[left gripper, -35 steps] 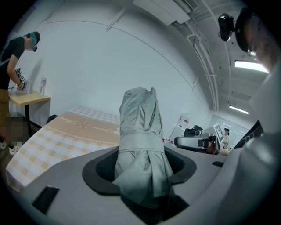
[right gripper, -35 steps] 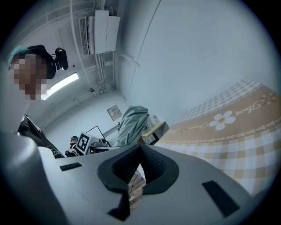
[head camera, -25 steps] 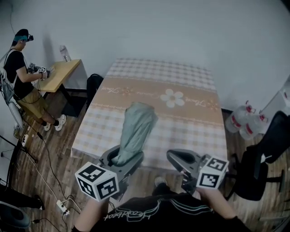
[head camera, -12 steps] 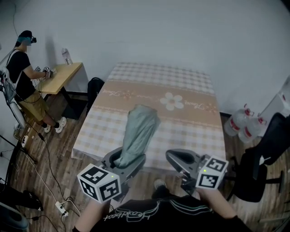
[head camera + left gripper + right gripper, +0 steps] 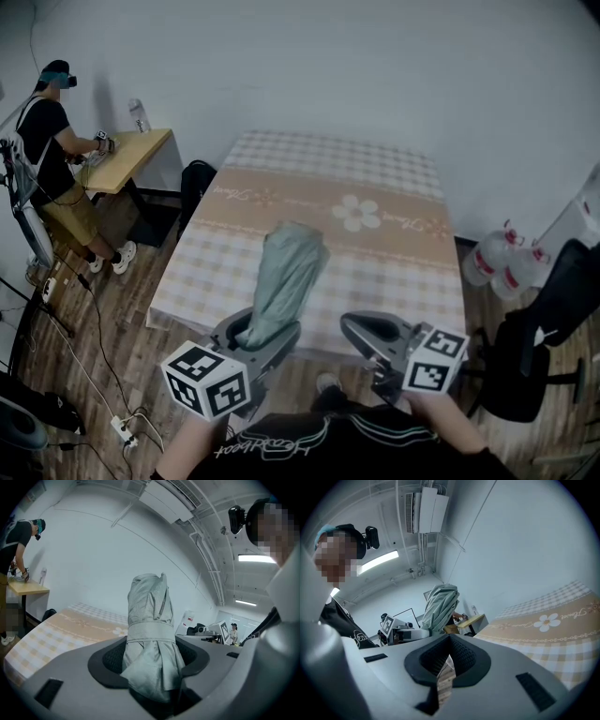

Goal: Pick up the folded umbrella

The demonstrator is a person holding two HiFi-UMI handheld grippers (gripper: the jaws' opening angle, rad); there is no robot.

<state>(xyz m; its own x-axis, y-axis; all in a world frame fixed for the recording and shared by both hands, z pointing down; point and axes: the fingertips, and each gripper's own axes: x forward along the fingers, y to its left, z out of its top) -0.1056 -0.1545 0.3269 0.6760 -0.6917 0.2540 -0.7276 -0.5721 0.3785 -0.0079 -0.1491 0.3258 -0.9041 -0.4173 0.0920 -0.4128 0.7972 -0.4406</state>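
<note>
The folded umbrella (image 5: 286,277) is a grey-green bundle with a strap round its middle. It stands tilted away from me, above the near edge of the checked tablecloth (image 5: 375,187). My left gripper (image 5: 262,333) is shut on its lower end. In the left gripper view the umbrella (image 5: 150,620) fills the space between the pads of the left gripper (image 5: 152,660). My right gripper (image 5: 370,328) hangs to the right of it, apart, shut with nothing in it. The right gripper view shows the right gripper (image 5: 449,641) with its tips together and the umbrella (image 5: 440,604) off to the left.
A person (image 5: 47,131) works at a wooden desk (image 5: 127,155) at the far left. A black bag (image 5: 195,178) sits by the table's left corner. Water bottles (image 5: 497,258) and a black chair (image 5: 544,337) stand at the right. Cables (image 5: 94,347) trail over the wooden floor.
Both grippers and the umbrella stay where they were. Only the person at the desk has shifted a little.
</note>
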